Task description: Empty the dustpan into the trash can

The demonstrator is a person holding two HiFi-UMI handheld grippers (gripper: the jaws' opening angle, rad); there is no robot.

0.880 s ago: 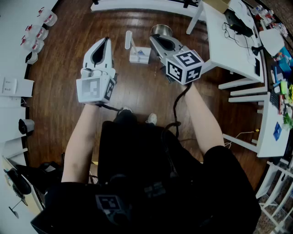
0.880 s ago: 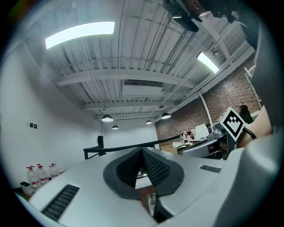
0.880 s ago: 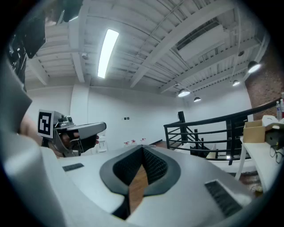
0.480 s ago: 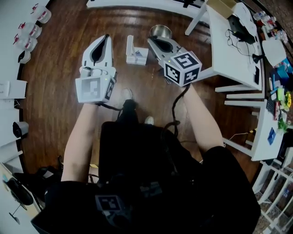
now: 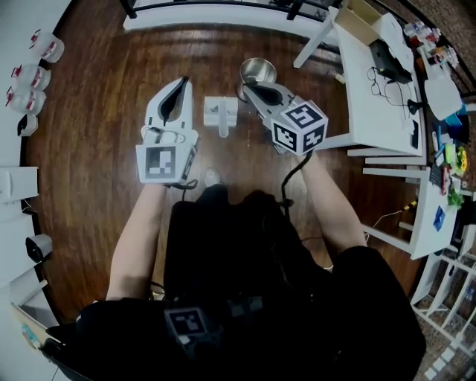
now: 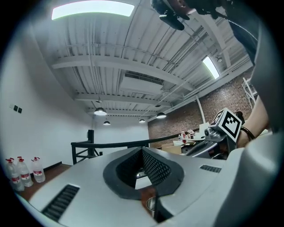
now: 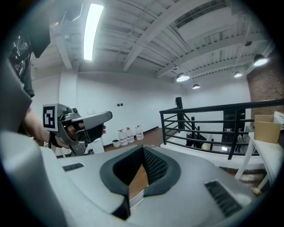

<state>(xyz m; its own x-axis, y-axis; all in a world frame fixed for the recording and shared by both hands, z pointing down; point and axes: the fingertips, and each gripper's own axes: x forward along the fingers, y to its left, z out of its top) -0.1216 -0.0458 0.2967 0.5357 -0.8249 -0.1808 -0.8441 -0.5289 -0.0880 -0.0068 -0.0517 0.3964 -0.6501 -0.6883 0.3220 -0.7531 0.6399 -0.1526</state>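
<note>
A small white dustpan [image 5: 220, 111] with an upright handle stands on the wooden floor, seen in the head view. Just to its right, further off, stands a round metal trash can [image 5: 258, 71]. My left gripper [image 5: 183, 83] hovers left of the dustpan, shut and empty. My right gripper [image 5: 249, 84] hovers right of it, its tip over the can's near rim, shut and empty too. In the left gripper view the jaws [image 6: 143, 153] meet with nothing between them, and the right gripper [image 6: 212, 138] shows beside them. The right gripper view shows its own closed jaws [image 7: 143, 153].
White tables [image 5: 372, 82] with a cardboard box and cables stand close on the right. A black railing [image 5: 223, 6] runs along the far edge of the floor. Water bottles [image 5: 30, 67] line the white wall at left. Shelves with small items fill the far right.
The person has stepped forward, so the dustpan and can now lie closer, between the two gripper tips. Both grippers have stayed shut and empty.
</note>
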